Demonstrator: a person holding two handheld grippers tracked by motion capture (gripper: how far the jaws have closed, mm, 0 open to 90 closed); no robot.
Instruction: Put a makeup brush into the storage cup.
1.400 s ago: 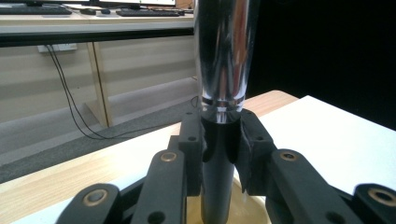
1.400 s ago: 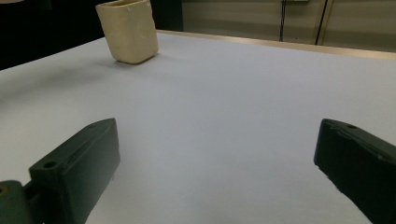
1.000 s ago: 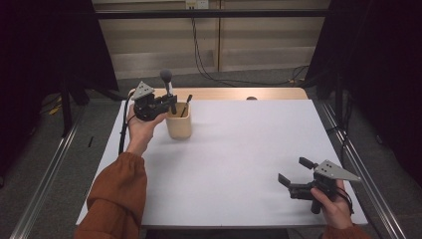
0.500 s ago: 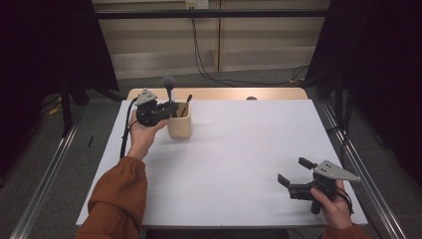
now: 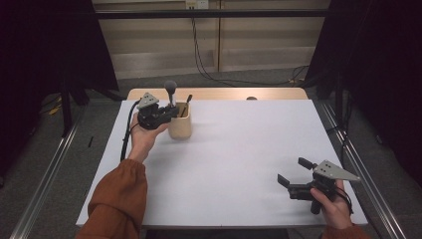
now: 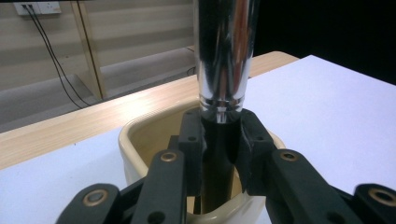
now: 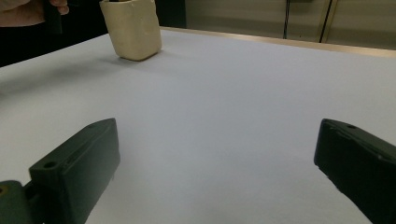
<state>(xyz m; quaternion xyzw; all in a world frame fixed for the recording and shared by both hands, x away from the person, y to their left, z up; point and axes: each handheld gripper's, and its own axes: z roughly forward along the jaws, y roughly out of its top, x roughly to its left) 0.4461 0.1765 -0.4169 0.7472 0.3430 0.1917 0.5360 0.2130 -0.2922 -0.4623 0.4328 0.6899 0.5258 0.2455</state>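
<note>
White worktop (image 5: 239, 164) on a wooden table (image 5: 219, 93), grey floor and dark curtains around. Left hand-held gripper (image 5: 166, 112) clenched on a makeup brush (image 5: 171, 94) standing upright in the beige cup (image 5: 180, 127) at the far left. Right hand-held gripper (image 5: 294, 172) released, resting near right, well apart.

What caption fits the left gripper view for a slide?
Left gripper clamps a brush's dark handle below its chrome ferrule, above a cream cup.
</note>
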